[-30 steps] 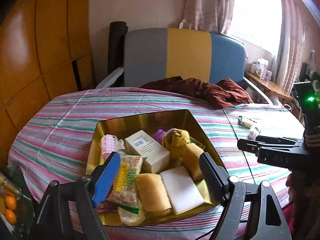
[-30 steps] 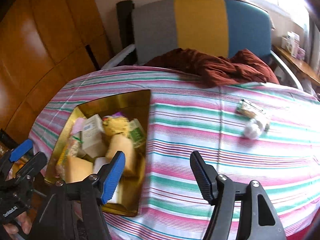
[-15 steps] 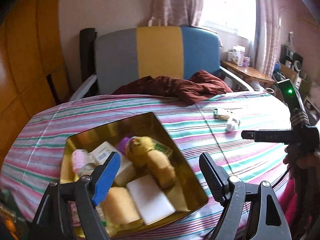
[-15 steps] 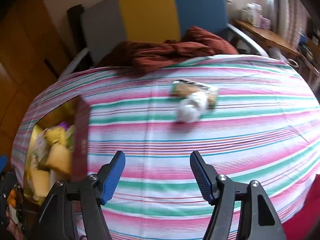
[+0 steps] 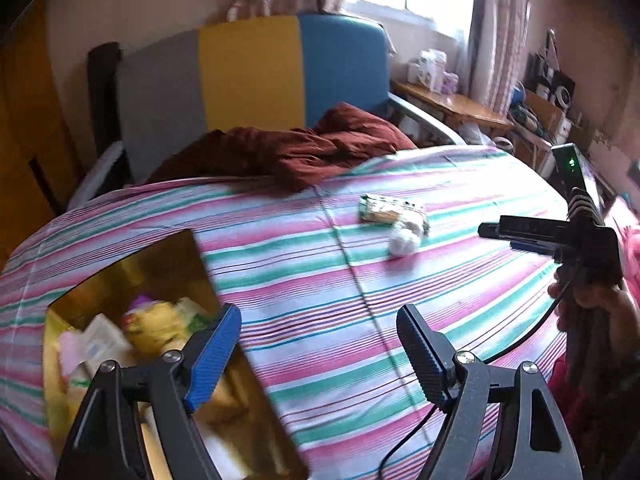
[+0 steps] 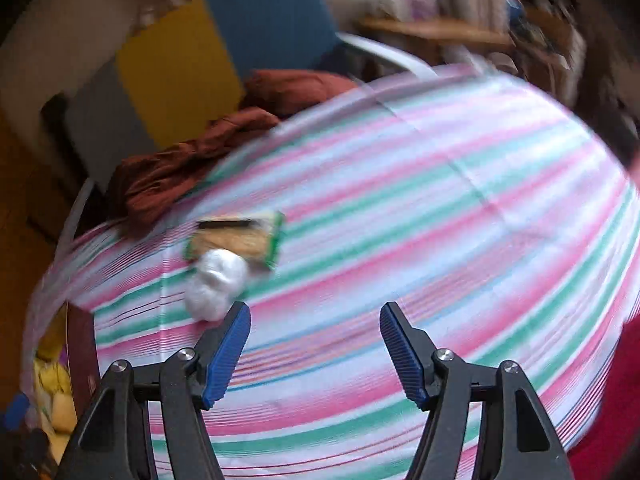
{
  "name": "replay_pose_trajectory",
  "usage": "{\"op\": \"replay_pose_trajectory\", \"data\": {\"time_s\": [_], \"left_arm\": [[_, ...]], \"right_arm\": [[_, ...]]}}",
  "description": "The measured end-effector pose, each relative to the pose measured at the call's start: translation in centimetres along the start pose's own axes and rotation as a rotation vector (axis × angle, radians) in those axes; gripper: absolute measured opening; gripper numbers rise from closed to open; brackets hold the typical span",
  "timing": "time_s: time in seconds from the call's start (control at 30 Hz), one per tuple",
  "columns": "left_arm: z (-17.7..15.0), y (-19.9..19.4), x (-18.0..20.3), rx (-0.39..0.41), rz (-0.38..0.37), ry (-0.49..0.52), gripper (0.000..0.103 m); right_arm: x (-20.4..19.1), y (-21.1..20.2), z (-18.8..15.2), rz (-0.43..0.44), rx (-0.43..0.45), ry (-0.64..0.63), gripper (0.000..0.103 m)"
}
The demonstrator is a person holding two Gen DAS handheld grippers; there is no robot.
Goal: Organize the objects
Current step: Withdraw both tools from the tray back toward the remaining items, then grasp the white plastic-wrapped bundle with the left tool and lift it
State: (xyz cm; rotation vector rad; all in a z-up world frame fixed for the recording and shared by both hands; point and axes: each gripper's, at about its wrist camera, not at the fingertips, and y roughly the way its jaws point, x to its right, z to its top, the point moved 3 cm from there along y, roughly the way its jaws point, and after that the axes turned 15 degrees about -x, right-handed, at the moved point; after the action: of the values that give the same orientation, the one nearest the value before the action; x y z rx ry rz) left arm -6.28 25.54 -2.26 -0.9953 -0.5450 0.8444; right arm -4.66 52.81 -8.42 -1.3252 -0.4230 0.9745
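Observation:
A gold tin holding several snack packs and boxes sits at the lower left of the striped table. A green-edged snack packet and a white crumpled ball lie together farther across the cloth. My left gripper hangs open and empty over the tin's right edge. The right gripper is open and empty above the cloth, with the white ball just beyond its left fingertip and the packet behind that. The right gripper also shows in the left wrist view, held by a hand.
A dark red cloth is bunched at the table's far edge, in front of a grey, yellow and blue chair. A wooden side table with small boxes stands by the window. The tin's corner shows at the lower left.
Both grippers have swung right across the table, away from the tin. The packet and white ball now lie much closer to the right gripper, which has also rolled.

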Motion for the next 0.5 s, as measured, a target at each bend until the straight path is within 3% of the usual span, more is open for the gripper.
{"op": "replay_pose_trajectory", "data": {"time_s": [0.2,0.5], "left_arm": [[3.5,5.0,2.8,-0.102,-0.043,0.012,0.069],[8.8,10.1,7.3,-0.114,-0.046,0.121,0.069]], "right_arm": [[1.8,0.1,0.3,0.055,-0.021,0.08,0.068],[2.5,-0.1,0.4,0.112,-0.028,0.116,0.068]]}}
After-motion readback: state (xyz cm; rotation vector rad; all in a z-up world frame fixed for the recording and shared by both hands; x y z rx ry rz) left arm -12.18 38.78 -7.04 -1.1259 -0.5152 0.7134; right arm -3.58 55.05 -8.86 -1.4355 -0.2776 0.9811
